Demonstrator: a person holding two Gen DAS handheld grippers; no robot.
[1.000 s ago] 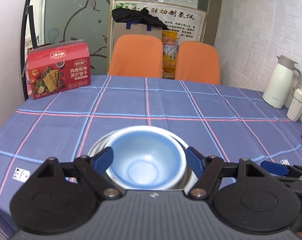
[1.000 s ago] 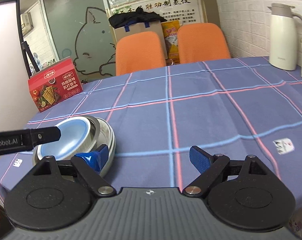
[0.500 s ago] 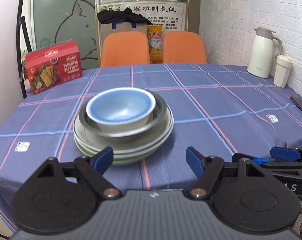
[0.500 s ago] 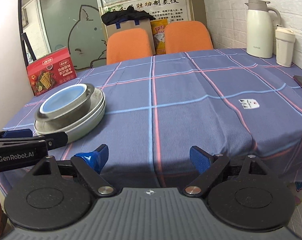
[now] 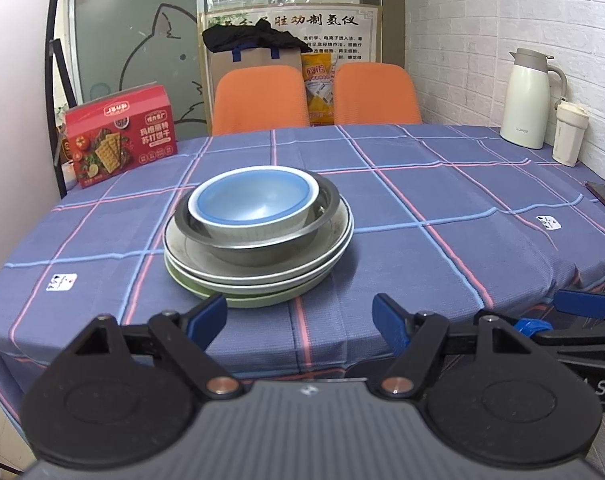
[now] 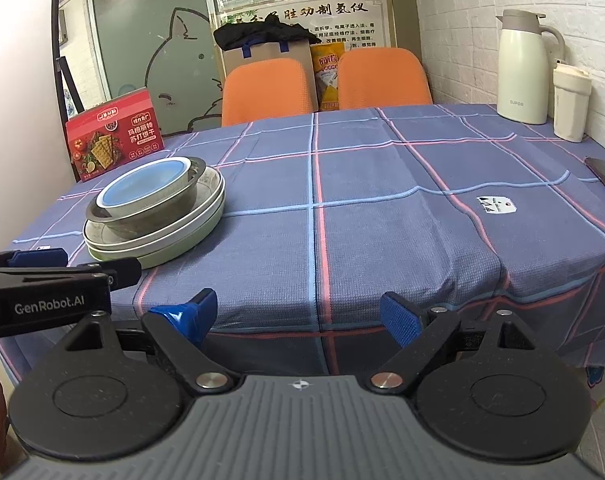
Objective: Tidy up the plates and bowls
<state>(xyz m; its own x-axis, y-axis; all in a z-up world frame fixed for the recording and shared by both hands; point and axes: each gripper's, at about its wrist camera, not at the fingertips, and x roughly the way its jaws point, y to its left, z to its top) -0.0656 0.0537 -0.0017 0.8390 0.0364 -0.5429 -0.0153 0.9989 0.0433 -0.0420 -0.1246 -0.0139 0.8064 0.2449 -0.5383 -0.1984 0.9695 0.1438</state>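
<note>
Table wide, and the stack sits near the cracker box: plates underneath, steel bowl on them, blue bowl nested inside. Likely heavy, slick and breakable, so grip a rim. Left gripper and right gripper both gape wide, empty, short of the stack.

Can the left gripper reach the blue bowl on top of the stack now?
Probably yes. The left gripper is open and faces the blue bowl, which sits topmost in the metal bowl; nothing stands between them.
</note>
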